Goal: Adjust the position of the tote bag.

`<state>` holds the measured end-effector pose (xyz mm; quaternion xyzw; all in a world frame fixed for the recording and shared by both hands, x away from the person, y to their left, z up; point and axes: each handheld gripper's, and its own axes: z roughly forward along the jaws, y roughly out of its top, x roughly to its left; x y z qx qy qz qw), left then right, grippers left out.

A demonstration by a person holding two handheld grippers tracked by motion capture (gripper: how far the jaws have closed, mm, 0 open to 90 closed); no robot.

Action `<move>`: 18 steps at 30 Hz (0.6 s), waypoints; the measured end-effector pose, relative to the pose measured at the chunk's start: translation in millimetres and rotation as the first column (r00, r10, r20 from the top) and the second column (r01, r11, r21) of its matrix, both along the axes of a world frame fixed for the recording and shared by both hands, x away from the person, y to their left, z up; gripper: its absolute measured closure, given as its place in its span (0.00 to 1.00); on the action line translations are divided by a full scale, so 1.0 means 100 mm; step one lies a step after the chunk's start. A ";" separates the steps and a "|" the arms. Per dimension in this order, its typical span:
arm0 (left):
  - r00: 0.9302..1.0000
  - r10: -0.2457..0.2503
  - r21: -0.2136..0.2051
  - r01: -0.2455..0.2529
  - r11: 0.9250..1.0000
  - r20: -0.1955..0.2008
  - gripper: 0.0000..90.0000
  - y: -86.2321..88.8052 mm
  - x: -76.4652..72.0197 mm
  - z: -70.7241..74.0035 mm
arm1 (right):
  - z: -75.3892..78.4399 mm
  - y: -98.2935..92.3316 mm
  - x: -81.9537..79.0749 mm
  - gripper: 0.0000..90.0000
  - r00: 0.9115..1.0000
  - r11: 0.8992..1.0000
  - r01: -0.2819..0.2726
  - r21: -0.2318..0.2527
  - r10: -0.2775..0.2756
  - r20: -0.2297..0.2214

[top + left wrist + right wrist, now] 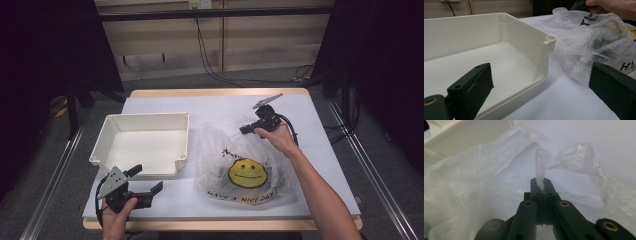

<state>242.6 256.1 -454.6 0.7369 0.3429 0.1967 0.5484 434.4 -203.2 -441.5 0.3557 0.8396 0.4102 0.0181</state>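
The right gripper [541, 185] is pinching a handle of the clear smiley-face plastic bag [245, 165]; the left gripper [150, 186] is hovering spread beside the white plastic tray [145, 142].

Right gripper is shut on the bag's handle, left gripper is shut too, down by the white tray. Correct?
Not quite. The left gripper is open: the left gripper view shows its jaws standing wide apart with nothing between them, near the tray. The right gripper is indeed shut on the bag handle.

You have a white empty bin [142, 142] left of centre in the high view, resting on the white-covered table [310, 150]. Black cables [210, 60] trail over the grey floor [225, 80] at the top.
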 end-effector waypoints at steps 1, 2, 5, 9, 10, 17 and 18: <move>1.000 0.002 0.002 -0.002 1.000 -0.001 0.06 0.00 0.00 0.00 | 0.02 -0.01 -0.01 1.00 1.000 1.000 0.000 0.016 0.000 0.007; 1.000 0.005 0.004 -0.005 1.000 -0.005 0.06 0.00 0.00 0.00 | 0.05 -0.02 -0.02 1.00 1.000 1.000 0.000 0.031 0.000 0.009; 0.999 -0.029 0.007 0.029 1.000 -0.036 0.09 -0.01 0.01 -0.01 | 0.12 -0.06 -0.05 1.00 1.000 0.998 -0.001 0.059 0.000 0.030; 0.999 -0.033 0.037 0.034 0.999 -0.041 0.09 -0.06 0.00 0.01 | 0.20 -0.13 -0.10 1.00 0.999 0.994 0.005 0.106 -0.011 0.049; 0.999 -0.030 0.035 0.032 0.999 -0.044 0.09 -0.06 0.00 0.01 | 0.22 -0.14 -0.11 1.00 0.998 0.993 0.001 0.115 -0.008 0.060; 0.998 -0.035 0.019 0.036 0.999 -0.044 0.10 -0.06 0.01 0.02 | 0.42 -0.18 -0.26 1.00 0.992 0.984 -0.015 0.179 -0.008 0.129; 0.997 -0.055 0.022 0.057 0.998 -0.054 0.11 -0.07 0.02 0.02 | 0.45 -0.19 -0.27 1.00 0.991 0.982 -0.020 0.188 -0.006 0.136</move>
